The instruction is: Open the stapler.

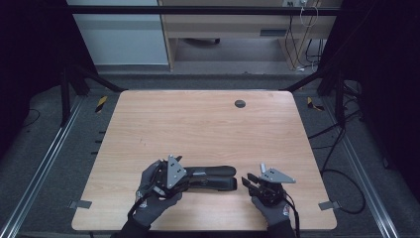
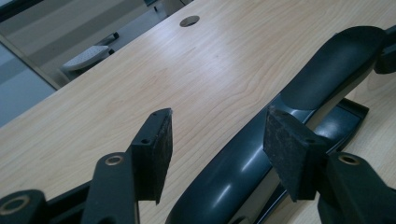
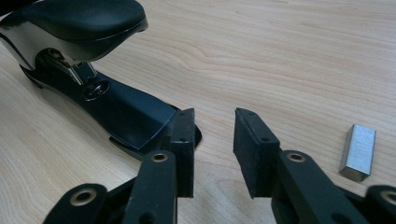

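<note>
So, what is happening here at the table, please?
A person with gloved hands holds a gripper in each hand at the near edge of a wooden table. Between them lies a black stapler. The left gripper is open, its pads apart over the stapler's rear and not pressing on it. The right gripper is also open, just in front of the stapler's base, holding nothing. A small block of staples lies on the wood beside the right gripper.

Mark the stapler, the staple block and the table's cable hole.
stapler [image 1: 210, 177]: high view, black top arm.
staple block [image 3: 358, 151]: right gripper view, its side face.
cable hole [image 2: 189, 21]: left gripper view, the opening.
</note>
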The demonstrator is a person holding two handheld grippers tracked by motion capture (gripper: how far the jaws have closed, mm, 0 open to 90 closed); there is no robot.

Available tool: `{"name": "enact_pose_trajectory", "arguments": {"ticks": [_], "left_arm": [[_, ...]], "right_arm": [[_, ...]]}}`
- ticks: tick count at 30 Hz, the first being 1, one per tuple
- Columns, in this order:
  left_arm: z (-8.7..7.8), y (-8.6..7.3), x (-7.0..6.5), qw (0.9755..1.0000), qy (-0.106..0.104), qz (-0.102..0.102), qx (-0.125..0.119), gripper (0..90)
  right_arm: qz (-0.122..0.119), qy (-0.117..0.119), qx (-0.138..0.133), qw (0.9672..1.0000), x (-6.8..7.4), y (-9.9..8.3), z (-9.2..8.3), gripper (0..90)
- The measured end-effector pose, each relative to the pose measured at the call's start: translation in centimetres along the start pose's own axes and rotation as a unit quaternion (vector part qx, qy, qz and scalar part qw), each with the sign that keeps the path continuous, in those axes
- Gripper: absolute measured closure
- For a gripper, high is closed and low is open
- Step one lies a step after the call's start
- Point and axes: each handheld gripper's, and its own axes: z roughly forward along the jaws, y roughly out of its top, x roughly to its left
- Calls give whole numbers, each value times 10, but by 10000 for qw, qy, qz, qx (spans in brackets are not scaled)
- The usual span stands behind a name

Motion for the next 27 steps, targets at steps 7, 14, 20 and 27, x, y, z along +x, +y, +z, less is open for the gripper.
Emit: {"name": "enact_pose_trajectory", "arguments": {"ticks": [7, 14, 20, 27], "left_arm": [[1, 17, -15, 9989, -70, 457, 42, 392], [1, 23, -23, 9977, -118, 665, 58, 384], [1, 23, -30, 9962, -158, 842, 142, 381], [4, 25, -40, 9936, -204, 1085, 250, 374]], "right_arm": [[8, -25, -2, 10000, 0, -1, -2, 690], [-7, -13, 23, 10000, 1, -3, -3, 726], [-4, 13, 9, 10000, 3, -2, -3, 753], [-46, 40, -17, 10000, 5, -2, -4, 762]]}}
